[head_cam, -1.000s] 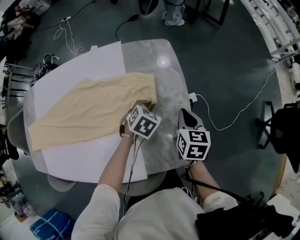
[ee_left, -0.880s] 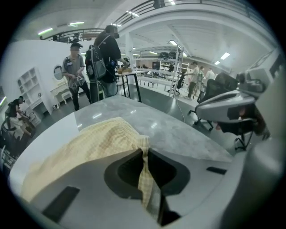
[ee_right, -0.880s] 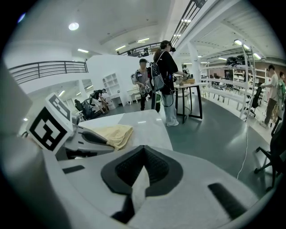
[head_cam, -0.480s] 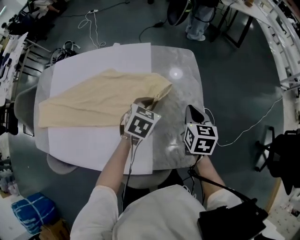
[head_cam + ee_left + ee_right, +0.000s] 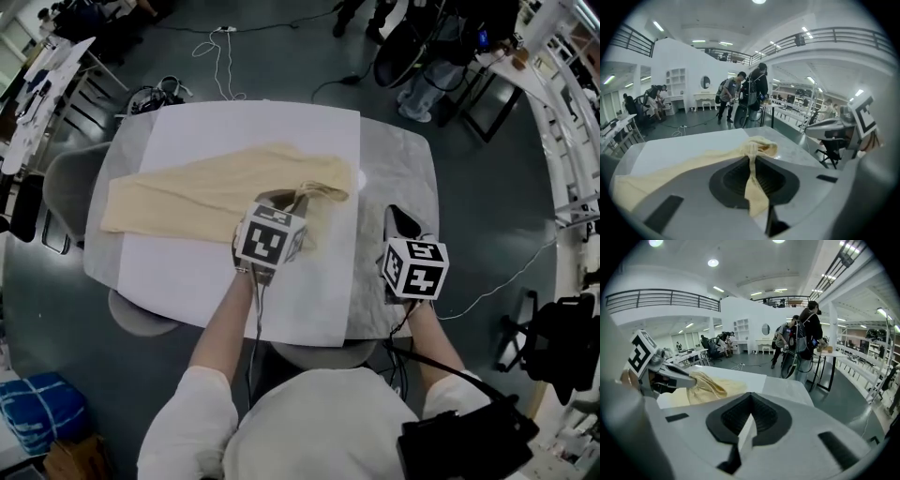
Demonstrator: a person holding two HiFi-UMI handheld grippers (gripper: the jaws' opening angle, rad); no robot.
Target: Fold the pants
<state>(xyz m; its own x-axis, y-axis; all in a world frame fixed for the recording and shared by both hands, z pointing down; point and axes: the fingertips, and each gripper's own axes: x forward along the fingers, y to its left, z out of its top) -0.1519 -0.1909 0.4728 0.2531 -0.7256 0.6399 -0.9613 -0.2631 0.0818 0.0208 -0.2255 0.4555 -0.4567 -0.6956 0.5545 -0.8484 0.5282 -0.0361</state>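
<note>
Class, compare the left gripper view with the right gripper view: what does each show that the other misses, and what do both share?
Left only: the left tool, jaws shut on a strip of the pants. Right only: the right tool, jaws together, nothing between. Both: pants lying on the white sheet, the opposite tool, people standing beyond.

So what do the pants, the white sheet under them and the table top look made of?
Pants: soft matte cream fabric, bunching where pinched.
White sheet: probably paper or thin board, flat, straight-edged.
Table top: grey, mottled like stone, glossy, lamp glare.
</note>
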